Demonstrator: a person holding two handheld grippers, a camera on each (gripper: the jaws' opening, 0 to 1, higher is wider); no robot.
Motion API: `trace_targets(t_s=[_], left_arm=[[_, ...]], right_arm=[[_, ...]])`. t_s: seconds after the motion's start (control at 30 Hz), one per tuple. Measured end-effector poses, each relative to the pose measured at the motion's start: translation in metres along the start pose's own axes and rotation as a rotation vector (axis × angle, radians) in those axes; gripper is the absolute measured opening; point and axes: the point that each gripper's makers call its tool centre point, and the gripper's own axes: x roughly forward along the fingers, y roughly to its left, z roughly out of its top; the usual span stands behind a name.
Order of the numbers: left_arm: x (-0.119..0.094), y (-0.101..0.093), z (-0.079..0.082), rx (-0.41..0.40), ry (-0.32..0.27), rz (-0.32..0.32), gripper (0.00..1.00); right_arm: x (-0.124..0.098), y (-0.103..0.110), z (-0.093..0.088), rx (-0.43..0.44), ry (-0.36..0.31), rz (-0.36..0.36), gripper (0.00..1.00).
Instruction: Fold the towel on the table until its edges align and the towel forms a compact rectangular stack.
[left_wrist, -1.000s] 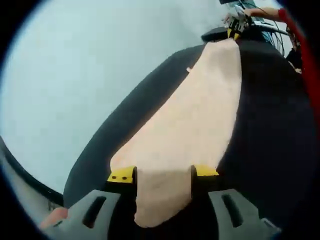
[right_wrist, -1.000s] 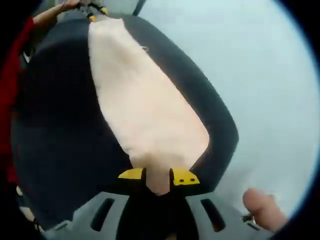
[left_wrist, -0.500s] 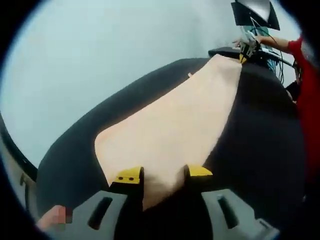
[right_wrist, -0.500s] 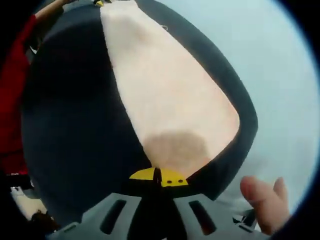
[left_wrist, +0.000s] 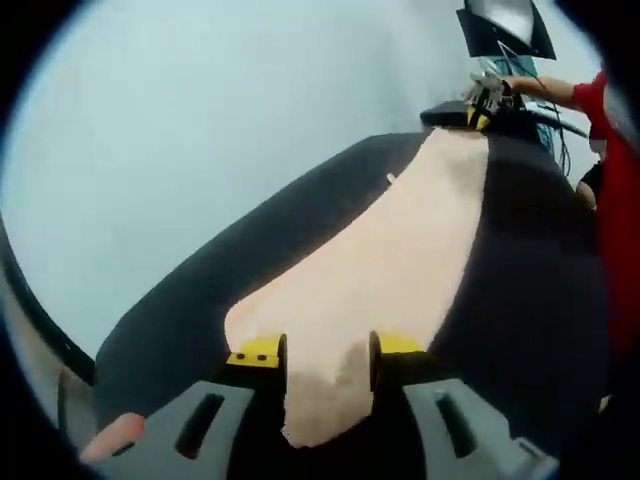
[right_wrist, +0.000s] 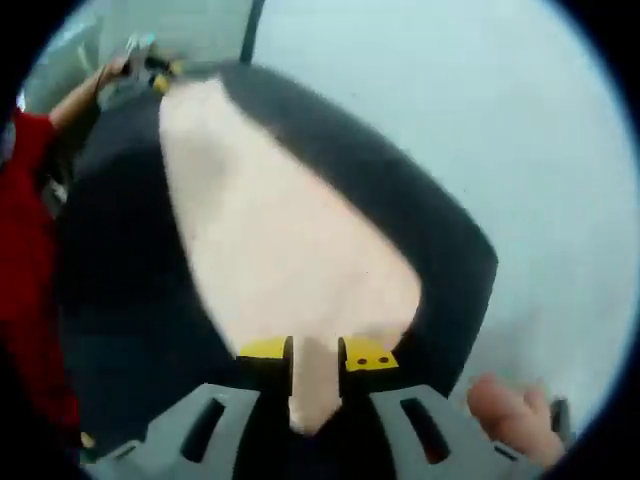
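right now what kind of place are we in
Probably a lab or recording workspace, not a home. A cream towel is stretched over a dark round table on a pale bare floor, and a monitor with loose cables sits behind it.

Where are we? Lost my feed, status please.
Left gripper shut on towel. Right gripper shut on towel too. Towel stretched between them over dark table. Nothing blocking.

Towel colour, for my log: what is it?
Plain pale peach-cream, no pattern: the towel shows best in the left gripper view.
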Motion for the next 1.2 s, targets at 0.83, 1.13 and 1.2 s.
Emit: trace_targets(t_s=[0.83, 1.13, 1.2], left_arm=[[0.023, 0.012, -0.019, -0.137, 0.047, 0.070, 0.39], [0.011, -0.013, -0.042, -0.393, 0.014, 0.047, 0.25], [0.006, -0.018, -0.040, -0.344, 0.029, 0.049, 0.25]], right_arm=[[0.065, -0.043, -0.005, 0.011, 0.073, -0.112, 0.14], [0.071, -0.041, -0.031, 0.173, 0.166, -0.103, 0.15], [0.068, -0.040, -0.027, 0.161, 0.166, -0.092, 0.15]])
